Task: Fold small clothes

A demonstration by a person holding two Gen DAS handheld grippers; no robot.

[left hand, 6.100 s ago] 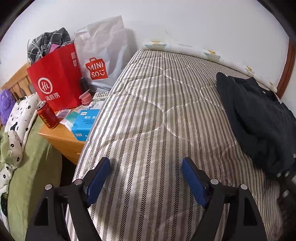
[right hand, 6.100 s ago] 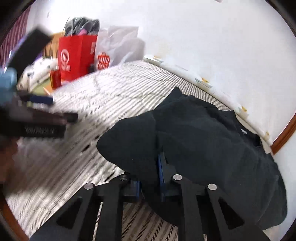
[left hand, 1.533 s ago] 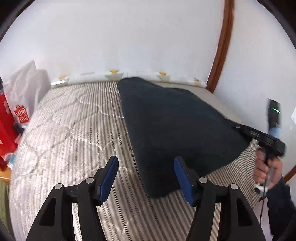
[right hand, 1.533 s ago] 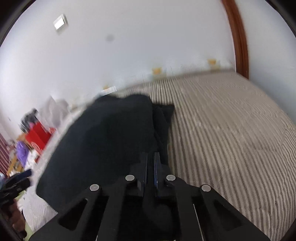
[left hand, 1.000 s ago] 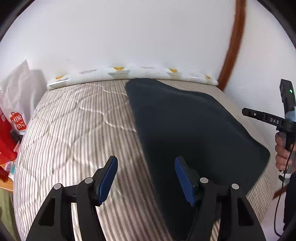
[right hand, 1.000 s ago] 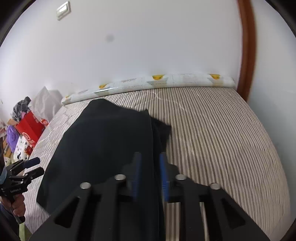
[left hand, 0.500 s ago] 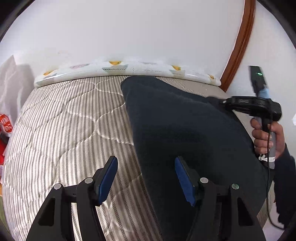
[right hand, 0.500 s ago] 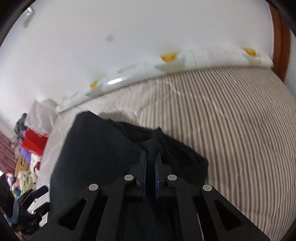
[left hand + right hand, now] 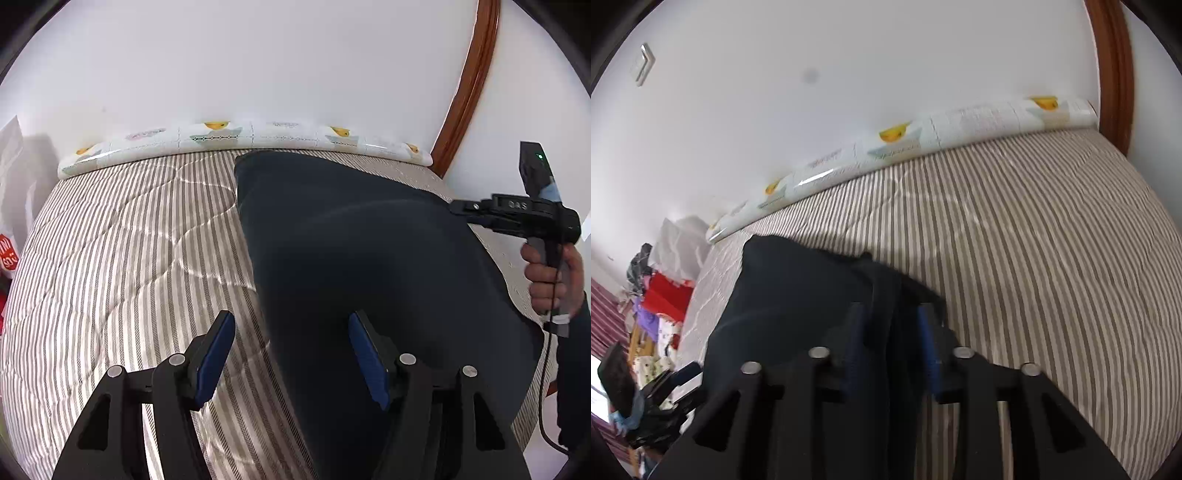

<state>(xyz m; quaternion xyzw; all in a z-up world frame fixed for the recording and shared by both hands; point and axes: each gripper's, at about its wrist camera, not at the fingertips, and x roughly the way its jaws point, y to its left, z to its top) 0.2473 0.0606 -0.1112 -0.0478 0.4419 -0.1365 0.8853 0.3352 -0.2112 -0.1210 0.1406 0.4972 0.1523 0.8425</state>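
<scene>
The left tongs [image 9: 291,354] stand open over the edge of the dark garment [image 9: 354,258], touching nothing. The right tongs [image 9: 892,347] are opening, with a fold of the garment between the pads. The garment lies on the striped bed [image 9: 122,258]. A patterned bolster [image 9: 240,140] lies at 12 o'clock against the white wall [image 9: 258,59], and a brown door frame [image 9: 469,85] stands at 1 o'clock.
</scene>
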